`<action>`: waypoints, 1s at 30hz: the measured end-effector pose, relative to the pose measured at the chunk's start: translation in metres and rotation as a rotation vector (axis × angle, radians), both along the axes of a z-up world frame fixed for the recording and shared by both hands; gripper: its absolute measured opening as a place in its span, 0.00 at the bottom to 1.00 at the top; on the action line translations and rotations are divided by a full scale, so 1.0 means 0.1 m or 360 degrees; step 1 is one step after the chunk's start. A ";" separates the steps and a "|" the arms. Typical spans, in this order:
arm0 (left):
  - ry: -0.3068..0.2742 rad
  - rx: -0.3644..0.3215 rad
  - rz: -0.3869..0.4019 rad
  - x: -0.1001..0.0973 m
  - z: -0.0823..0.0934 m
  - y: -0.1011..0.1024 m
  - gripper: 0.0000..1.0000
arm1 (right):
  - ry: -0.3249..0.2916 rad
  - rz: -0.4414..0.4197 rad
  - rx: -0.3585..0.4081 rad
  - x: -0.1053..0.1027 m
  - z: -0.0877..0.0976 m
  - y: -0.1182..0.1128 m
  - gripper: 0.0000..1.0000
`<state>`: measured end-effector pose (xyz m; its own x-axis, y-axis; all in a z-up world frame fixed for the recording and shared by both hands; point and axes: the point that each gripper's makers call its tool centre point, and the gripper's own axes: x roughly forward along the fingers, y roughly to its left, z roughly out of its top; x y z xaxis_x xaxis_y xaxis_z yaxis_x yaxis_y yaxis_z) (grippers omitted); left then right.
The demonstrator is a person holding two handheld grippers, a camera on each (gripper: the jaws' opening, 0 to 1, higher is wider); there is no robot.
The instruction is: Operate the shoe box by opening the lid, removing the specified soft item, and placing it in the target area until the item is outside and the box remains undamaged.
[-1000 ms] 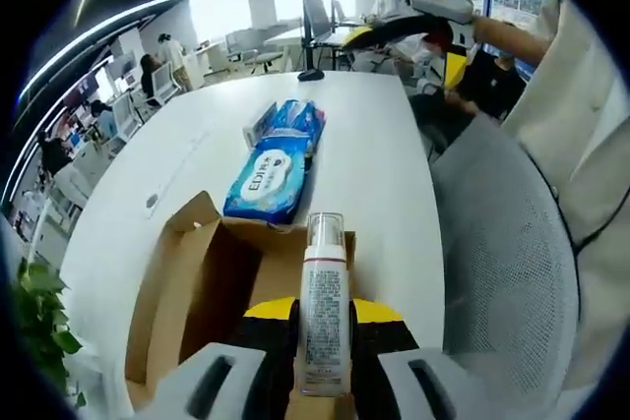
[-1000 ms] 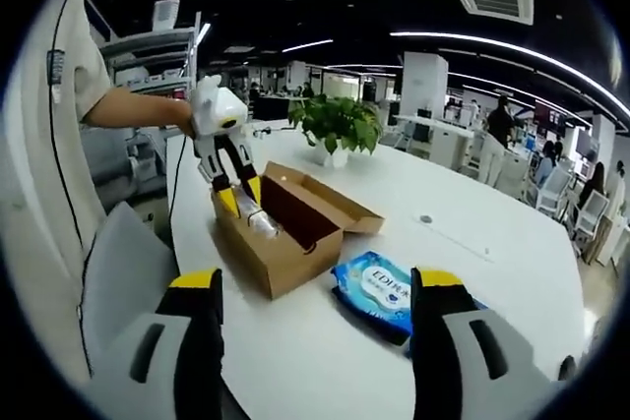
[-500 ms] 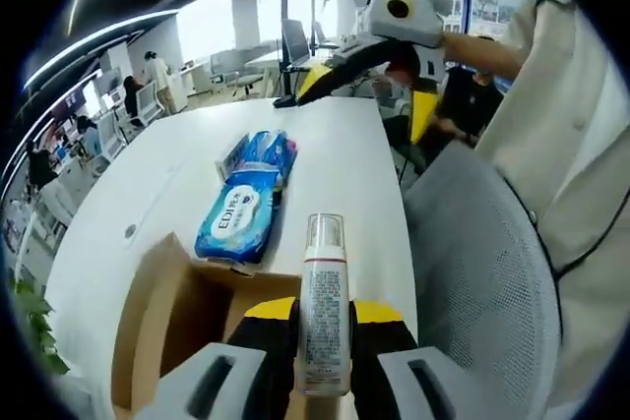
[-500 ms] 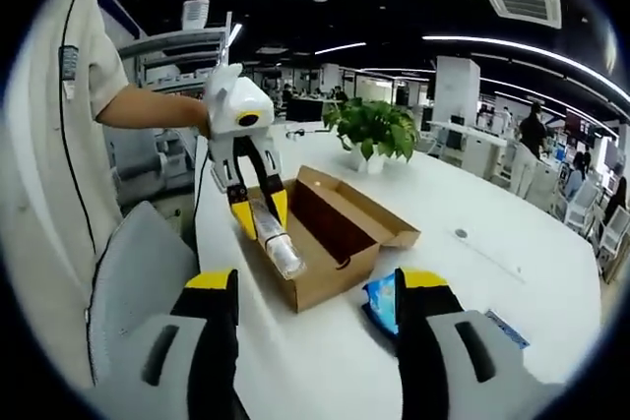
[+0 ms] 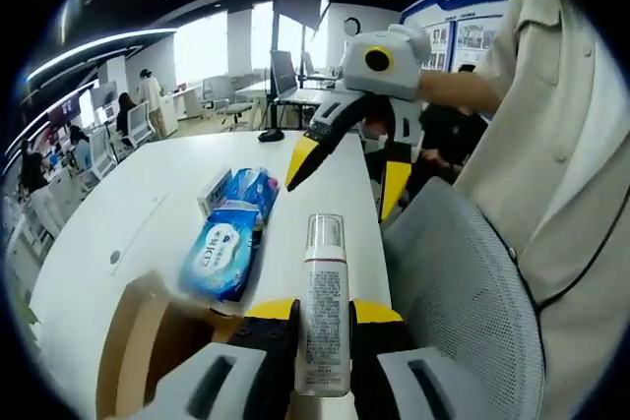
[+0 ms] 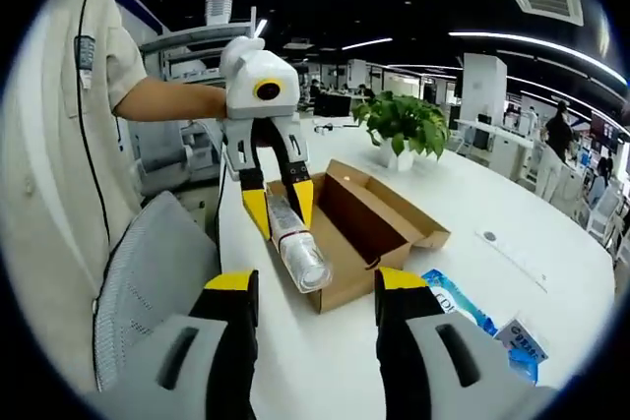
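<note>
White round surface (image 6: 433,213) in an open-plan office; open brown cardboard shoe box (image 6: 366,233). Left gripper (image 6: 278,211) fingers pinch a clear white-capped bottle (image 5: 324,317); right gripper (image 6: 315,287) fingers spread.

A large white bench (image 6: 551,243) carries an open brown cardboard box (image 6: 369,233) near its edge. Beside the box lie a blue pack of wipes (image 5: 221,253) and a smaller packet (image 5: 212,189). Farther along stands a potted plant (image 6: 404,125).
</note>
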<state>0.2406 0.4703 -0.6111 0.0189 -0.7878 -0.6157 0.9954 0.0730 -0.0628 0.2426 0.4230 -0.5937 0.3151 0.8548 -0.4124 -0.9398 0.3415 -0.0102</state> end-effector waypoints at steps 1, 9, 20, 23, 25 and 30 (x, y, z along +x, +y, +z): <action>0.0001 -0.0014 -0.0005 -0.01 0.02 0.00 0.19 | 0.0001 0.0011 0.0002 -0.01 0.00 0.01 0.40; 0.0028 -0.0150 -0.0016 -0.05 0.15 -0.04 0.19 | 0.0017 0.0103 0.0066 -0.07 0.06 0.13 0.29; 0.0023 -0.0244 -0.0072 -0.11 0.21 -0.10 0.19 | -0.0004 0.0195 0.0071 -0.10 0.09 0.19 0.21; 0.0009 -0.0216 -0.0097 -0.12 0.15 -0.10 0.19 | 0.0003 0.0213 0.0068 -0.13 0.10 0.20 0.20; -0.0012 -0.0193 -0.0109 -0.12 0.12 -0.10 0.19 | -0.0001 0.0226 0.0064 -0.14 0.10 0.21 0.19; -0.0017 -0.0155 -0.0116 -0.13 0.05 -0.10 0.20 | -0.0039 0.0292 0.0004 -0.20 0.10 0.25 0.17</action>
